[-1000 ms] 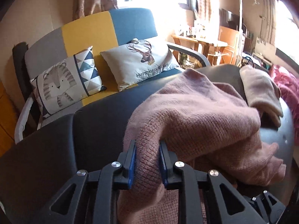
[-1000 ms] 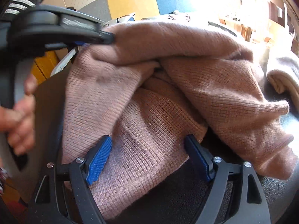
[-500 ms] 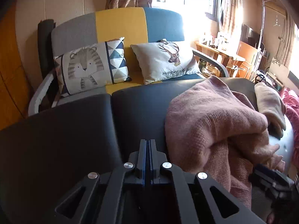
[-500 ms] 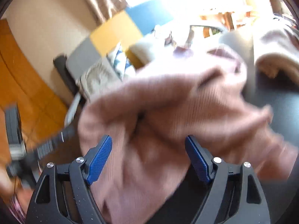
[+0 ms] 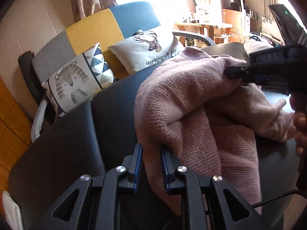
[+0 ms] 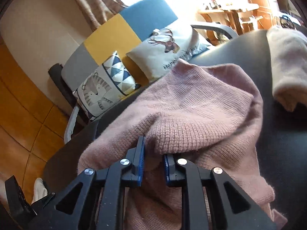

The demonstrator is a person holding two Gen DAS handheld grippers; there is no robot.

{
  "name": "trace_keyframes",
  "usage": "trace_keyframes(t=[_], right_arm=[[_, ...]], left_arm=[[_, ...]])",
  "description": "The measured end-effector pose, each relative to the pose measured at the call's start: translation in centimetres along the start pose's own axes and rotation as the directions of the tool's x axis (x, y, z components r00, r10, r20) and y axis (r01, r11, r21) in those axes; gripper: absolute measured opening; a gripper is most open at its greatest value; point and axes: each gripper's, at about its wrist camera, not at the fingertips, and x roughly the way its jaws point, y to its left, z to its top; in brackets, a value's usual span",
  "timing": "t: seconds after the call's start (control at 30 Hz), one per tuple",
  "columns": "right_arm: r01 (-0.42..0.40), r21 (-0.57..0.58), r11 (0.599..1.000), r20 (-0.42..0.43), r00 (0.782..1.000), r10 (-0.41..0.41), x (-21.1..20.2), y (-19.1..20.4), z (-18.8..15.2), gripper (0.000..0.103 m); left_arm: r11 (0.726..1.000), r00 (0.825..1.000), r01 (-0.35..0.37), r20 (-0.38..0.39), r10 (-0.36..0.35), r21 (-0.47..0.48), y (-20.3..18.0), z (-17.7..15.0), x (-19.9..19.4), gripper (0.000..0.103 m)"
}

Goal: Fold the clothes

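A pink knitted sweater (image 5: 191, 99) lies bunched on a dark round table (image 5: 73, 134). My left gripper (image 5: 151, 151) is shut on a fold of it near the table's front. In the left wrist view, my right gripper (image 5: 236, 72) pinches the sweater's raised far edge at the right. From the right wrist view, that right gripper (image 6: 153, 151) is shut on a thick fold of the pink sweater (image 6: 191, 111), lifted above the table (image 6: 287, 134). A cream garment (image 6: 287, 63) lies folded at the table's far right.
Behind the table stands a grey, yellow and blue sofa (image 5: 92, 30) with a tiger cushion (image 5: 76, 80) and a deer cushion (image 5: 147, 48). A wooden desk (image 5: 203, 26) is by the window. A person's hand (image 5: 299, 126) holds the right gripper's handle.
The left gripper, shut on nothing half a second ago, now grips the sweater again. The right gripper went from wide open to shut on a fold and lifted it.
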Motion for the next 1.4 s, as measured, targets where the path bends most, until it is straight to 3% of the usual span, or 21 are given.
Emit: trace_keyframes(t=[0.2,0.4,0.5,0.7,0.87,0.97,1.0,1.07,1.17,1.27,1.4], right_arm=[[-0.089,-0.151,0.985,-0.014,0.996,0.088,-0.7,5.9,-0.3,0.015],[-0.226,-0.258,0.939,-0.077,0.974,0.213,0.5,13.1,-2.3,0.015],[-0.298,-0.329,0.896,-0.134,0.954,0.268,1.7,17.5,-4.0,0.015],[-0.480,-0.392,0.785,-0.332,0.869,0.366,4.9,25.9,-8.8,0.015],[-0.600,-0.366,0.711,-0.503,0.771,0.391,7.2,29.9,-13.8,0.015],[-0.596,-0.372,0.712,-0.545,0.761,0.352,7.5,29.8,-15.9,0.021],[-0.594,-0.375,0.712,-0.553,0.760,0.343,7.3,29.6,-16.5,0.023],[-0.586,-0.385,0.713,-0.526,0.774,0.352,5.6,28.0,-16.6,0.039],[-0.552,-0.413,0.724,-0.426,0.820,0.382,2.2,24.4,-15.8,0.054],[-0.464,-0.411,0.785,-0.291,0.883,0.369,-0.7,19.8,-14.0,0.066],[-0.368,-0.305,0.879,-0.236,0.923,0.304,-1.2,14.7,-11.8,0.070]], left_arm=[[0.993,0.996,0.077,-0.026,-0.080,-0.093,2.7,-1.0,-0.1,0.018],[0.956,0.981,0.192,0.021,-0.193,-0.223,7.3,-4.6,-2.3,0.018],[0.951,0.989,0.147,0.034,-0.143,-0.271,9.7,-6.5,-3.8,0.018],[0.929,0.998,0.038,0.052,-0.021,-0.367,14.7,-9.9,-6.9,0.018],[0.900,0.998,-0.023,0.042,0.046,-0.436,18.0,-12.0,-8.6,0.018],[0.881,0.998,-0.038,0.020,0.054,-0.471,19.2,-13.3,-8.9,0.018],[0.876,0.999,-0.038,0.014,0.051,-0.481,19.5,-13.6,-8.8,0.018],[0.868,0.999,-0.027,0.002,0.032,-0.496,20.1,-14.3,-8.7,0.018],[0.868,0.999,-0.042,-0.011,0.043,-0.494,20.3,-14.6,-8.9,0.018],[0.882,0.999,-0.036,0.013,0.048,-0.470,19.6,-14.5,-9.6,0.018],[0.899,0.998,-0.040,0.019,0.054,-0.436,19.5,-13.4,-8.4,0.018]])
